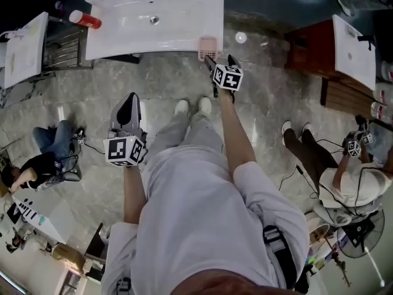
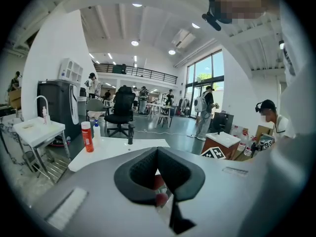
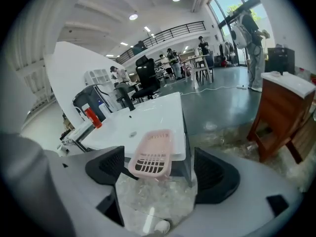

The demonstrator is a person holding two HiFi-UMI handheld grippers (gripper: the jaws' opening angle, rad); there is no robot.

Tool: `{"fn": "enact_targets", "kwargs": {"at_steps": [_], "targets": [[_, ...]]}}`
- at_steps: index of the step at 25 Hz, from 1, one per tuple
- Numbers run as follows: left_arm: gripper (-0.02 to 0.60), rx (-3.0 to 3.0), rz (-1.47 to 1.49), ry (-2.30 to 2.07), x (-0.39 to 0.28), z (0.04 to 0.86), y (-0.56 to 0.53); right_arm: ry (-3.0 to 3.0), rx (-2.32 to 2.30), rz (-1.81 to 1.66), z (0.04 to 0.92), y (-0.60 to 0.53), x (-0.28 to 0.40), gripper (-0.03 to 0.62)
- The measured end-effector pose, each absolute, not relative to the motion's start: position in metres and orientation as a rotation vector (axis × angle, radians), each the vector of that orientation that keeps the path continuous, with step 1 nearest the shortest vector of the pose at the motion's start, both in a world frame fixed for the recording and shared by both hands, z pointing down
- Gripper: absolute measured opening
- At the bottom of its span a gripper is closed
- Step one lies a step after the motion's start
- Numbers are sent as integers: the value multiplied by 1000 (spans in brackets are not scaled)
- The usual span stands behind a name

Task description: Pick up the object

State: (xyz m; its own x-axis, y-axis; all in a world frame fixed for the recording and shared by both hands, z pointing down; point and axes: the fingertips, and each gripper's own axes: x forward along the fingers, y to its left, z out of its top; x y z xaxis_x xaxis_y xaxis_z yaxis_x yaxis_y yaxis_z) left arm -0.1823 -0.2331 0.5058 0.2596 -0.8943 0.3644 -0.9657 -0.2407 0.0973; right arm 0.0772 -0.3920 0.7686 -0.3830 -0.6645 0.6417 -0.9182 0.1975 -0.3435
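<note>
At the corner of the sink counter, the pink basket waits untouched just ahead of the right gripper, jaws wide apart, so grasping and lifting remain; the left gripper is closed, empty.

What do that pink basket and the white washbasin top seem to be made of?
The pink basket looks like matte moulded plastic: thin slotted walls, even colour. The white washbasin top seems glazed ceramic or cast resin: smooth, seamless and glossy, but the look cannot settle which.
</note>
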Motion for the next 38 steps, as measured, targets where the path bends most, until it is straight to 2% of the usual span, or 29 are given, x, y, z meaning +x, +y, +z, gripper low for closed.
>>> {"fn": "enact_targets", "kwargs": {"at_steps": [8, 15, 18, 30, 38], "targets": [[0, 2168, 347, -1747, -200, 516, -224, -2039, 1525, 1206, 803, -398, 72, 341], [0, 2174, 340, -1728, -200, 519, -227, -1980, 1525, 1227, 810, -396, 72, 140], [0, 2177, 332, -1733, -200, 518, -227, -1956, 1517, 1230, 813, -394, 75, 75], [0, 2184, 315, -1738, -207, 520, -231, -1998, 1517, 1171, 796, -401, 74, 64], [0, 2278, 228, -1719, -197, 501, -252, -2267, 1483, 916, 691, -414, 53, 63]]}}
